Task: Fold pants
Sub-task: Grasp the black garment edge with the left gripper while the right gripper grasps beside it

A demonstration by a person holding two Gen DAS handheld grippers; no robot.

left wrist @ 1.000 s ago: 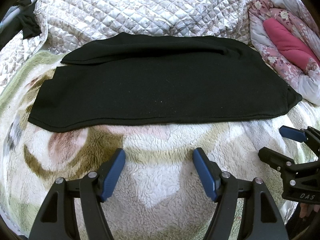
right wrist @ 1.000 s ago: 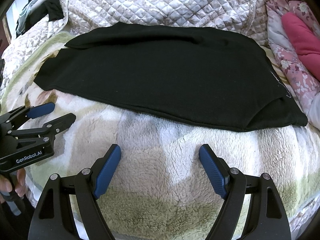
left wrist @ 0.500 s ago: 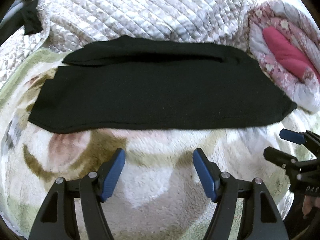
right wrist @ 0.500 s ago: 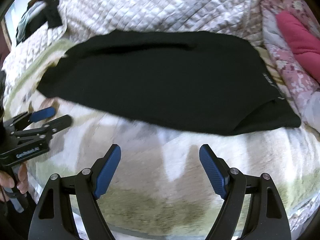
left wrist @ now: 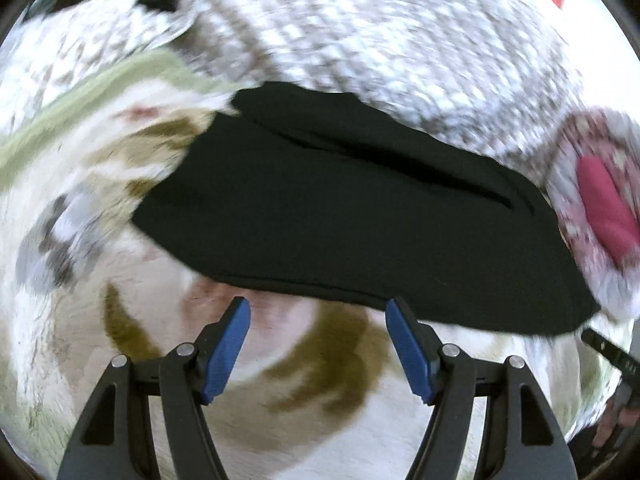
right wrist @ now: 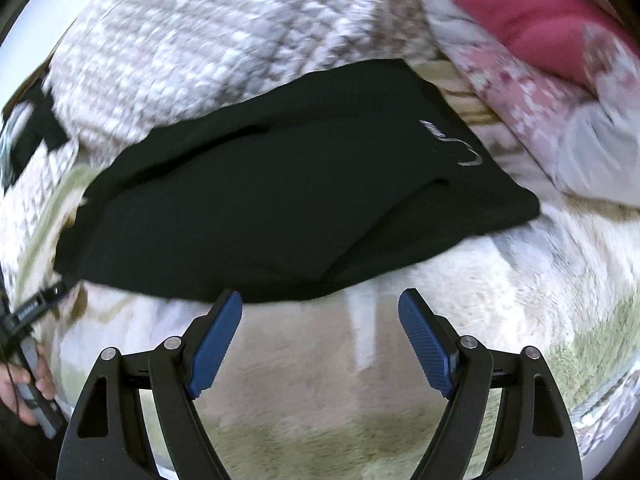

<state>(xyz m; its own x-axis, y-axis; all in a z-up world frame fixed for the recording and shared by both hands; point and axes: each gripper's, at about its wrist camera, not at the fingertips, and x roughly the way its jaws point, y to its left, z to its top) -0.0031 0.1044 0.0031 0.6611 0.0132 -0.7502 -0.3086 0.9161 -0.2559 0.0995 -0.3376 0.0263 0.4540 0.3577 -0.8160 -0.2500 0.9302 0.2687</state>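
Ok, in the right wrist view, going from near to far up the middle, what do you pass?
Right gripper → fleece blanket → black pants → quilted bedspread.

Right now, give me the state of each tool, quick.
Left tool: open, holding nothing, tips at the near edge of the black pants.
Right tool: open, holding nothing, also at the pants' near edge.

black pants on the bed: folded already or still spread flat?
Partly folded. The black fabric pants lie as one long band, a second layer's edge visible along the top; no crosswise fold yet.
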